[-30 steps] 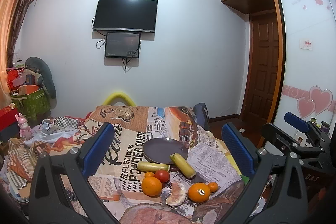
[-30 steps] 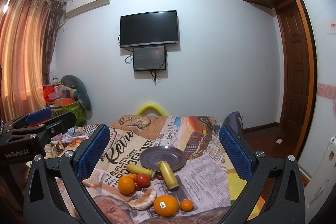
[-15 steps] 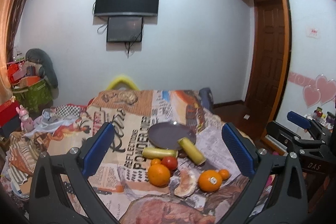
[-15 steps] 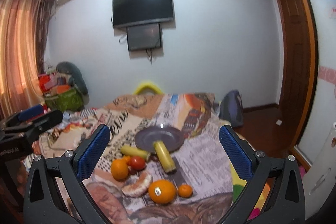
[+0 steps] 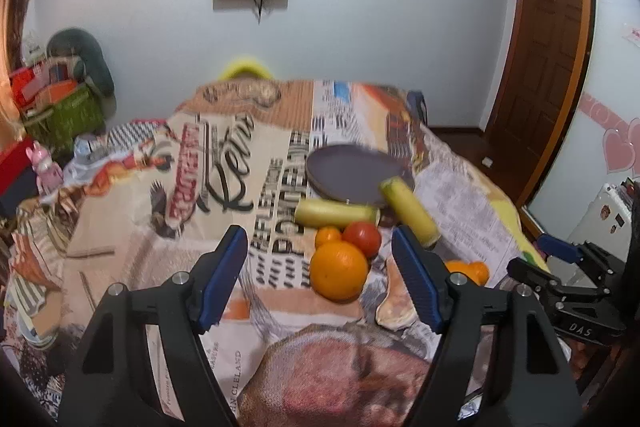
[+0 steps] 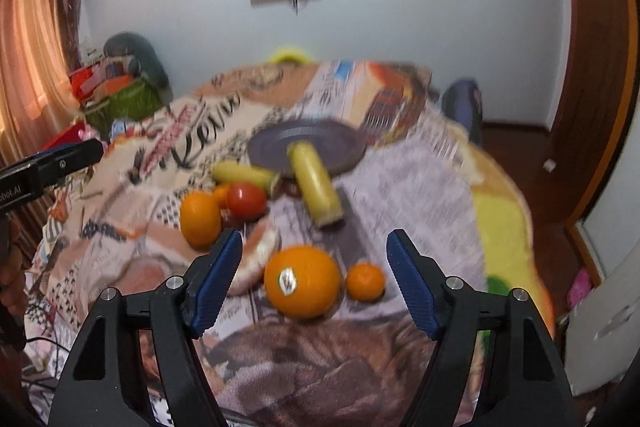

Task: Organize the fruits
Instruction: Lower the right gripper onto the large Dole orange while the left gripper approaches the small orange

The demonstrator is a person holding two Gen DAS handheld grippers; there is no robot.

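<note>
Fruit lies on a table covered with a printed cloth (image 5: pixel 224 163). A dark plate (image 5: pixel 348 175) sits mid-table, with one yellow-green fruit (image 5: pixel 408 211) leaning on its rim and another (image 5: pixel 336 213) lying beside it. A tomato (image 5: pixel 362 237), a large orange (image 5: pixel 338 269) and a small orange (image 5: pixel 327 235) cluster in front. My left gripper (image 5: pixel 320 279) is open, just short of the large orange. My right gripper (image 6: pixel 314 283) is open around a stickered orange (image 6: pixel 302 281), with a mandarin (image 6: pixel 365 281) and a pale fruit piece (image 6: pixel 256 259) beside it.
A green basket of clutter (image 5: pixel 60 107) stands at the far left by the wall. A wooden door (image 5: pixel 548 39) is at the right. A pink toy (image 5: pixel 46 167) sits left of the table. The right gripper shows in the left wrist view (image 5: pixel 560 271).
Both grippers have tilted down and moved forward toward the fruit. The fruit now looks much closer, and the stickered orange lies between the right gripper's fingers.
</note>
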